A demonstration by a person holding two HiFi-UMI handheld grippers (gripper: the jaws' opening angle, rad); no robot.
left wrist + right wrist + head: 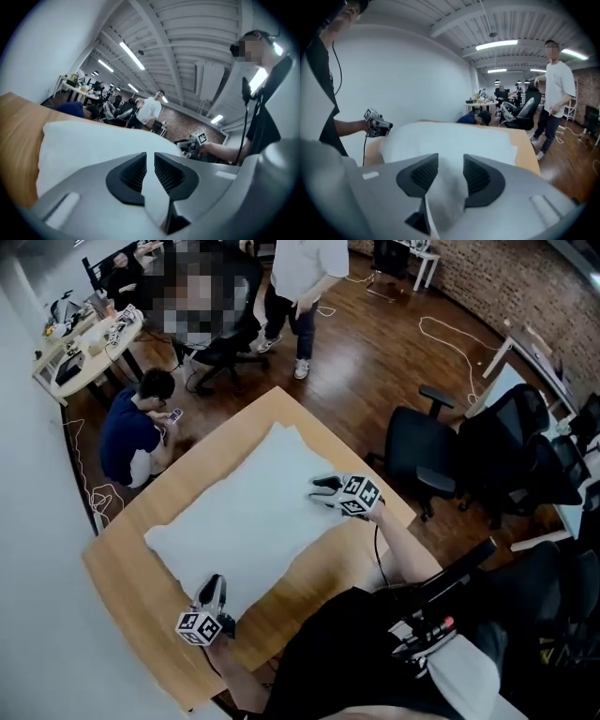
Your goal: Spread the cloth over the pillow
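Wooden table (122,568) | cloth (248,512) mid-frame, pillow hidden beneath | left gripper (217,581), lower left, pinches cloth corner | right gripper (321,489), centre-right, clamps cloth edge | risk: uneven tug skews cloth.

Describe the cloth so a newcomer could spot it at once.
Start at the wooden table in the office. The cloth covers most of its top. It is the only white, soft sheet on the tan wood.
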